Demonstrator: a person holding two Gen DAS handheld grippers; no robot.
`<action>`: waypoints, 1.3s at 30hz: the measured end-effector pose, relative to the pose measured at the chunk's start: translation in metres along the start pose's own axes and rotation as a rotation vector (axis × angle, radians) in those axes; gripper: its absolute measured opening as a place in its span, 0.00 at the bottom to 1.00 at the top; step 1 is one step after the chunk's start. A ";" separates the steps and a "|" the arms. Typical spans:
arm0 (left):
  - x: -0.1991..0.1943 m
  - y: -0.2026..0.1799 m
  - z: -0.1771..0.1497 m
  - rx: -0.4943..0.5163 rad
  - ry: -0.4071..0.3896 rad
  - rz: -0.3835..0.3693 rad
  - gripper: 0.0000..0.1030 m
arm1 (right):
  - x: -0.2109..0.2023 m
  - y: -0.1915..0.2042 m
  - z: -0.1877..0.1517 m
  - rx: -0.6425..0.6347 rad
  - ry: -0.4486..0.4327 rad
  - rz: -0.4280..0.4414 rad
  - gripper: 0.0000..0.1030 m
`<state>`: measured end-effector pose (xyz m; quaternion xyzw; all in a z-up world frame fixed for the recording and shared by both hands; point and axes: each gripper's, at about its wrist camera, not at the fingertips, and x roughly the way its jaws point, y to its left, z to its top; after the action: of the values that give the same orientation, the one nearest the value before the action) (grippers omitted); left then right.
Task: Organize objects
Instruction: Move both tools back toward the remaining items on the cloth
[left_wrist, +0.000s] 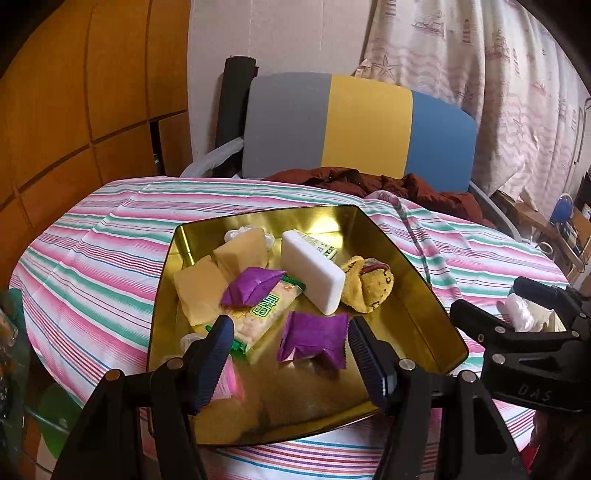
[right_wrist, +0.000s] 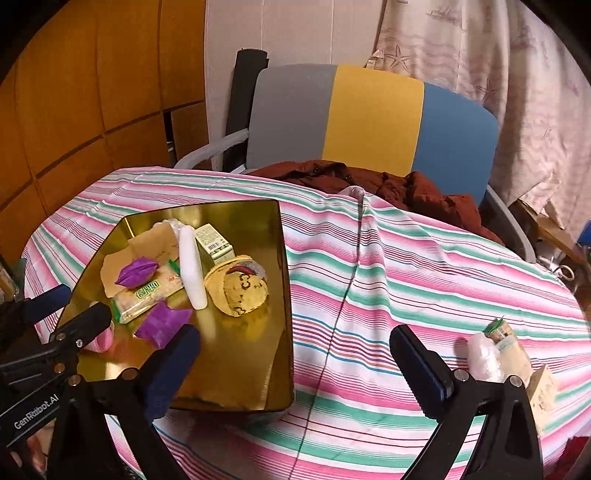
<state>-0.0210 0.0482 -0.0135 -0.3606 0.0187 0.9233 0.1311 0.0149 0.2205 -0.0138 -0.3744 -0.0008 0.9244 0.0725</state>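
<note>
On the striped tablecloth sits a gold metal tray, and most of the bits and pieces are already gathered in it. The left gripper hangs over the near end of the tray with its jaws spread wide and nothing between them; a purple wrapped packet lies flat on the tray floor in the gap between the two fingers, touched by neither. Just beyond it a second purple packet rests on top of a clear-wrapped cracker pack with green print, and beside those a white rectangular block leans across the middle, with a yellow fabric pouch to its right and tan card pieces to the left. The right gripper is over bare cloth to the right of the tray, jaws wide apart and empty. Near its right finger, out on the cloth, lie a bubble-wrapped bundle and a small carton side by side.
</note>
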 end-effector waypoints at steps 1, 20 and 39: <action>0.000 -0.001 0.000 0.002 -0.001 -0.001 0.63 | 0.000 0.000 0.000 0.001 0.000 -0.002 1.00; 0.010 -0.008 -0.006 0.004 0.031 -0.107 0.63 | 0.003 -0.023 -0.013 -0.021 0.033 -0.094 1.00; 0.011 -0.025 -0.010 0.056 0.042 -0.206 0.63 | -0.010 -0.152 -0.022 0.177 0.131 -0.270 1.00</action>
<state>-0.0155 0.0732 -0.0270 -0.3762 0.0100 0.8962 0.2348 0.0575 0.3688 -0.0144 -0.4223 0.0348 0.8765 0.2286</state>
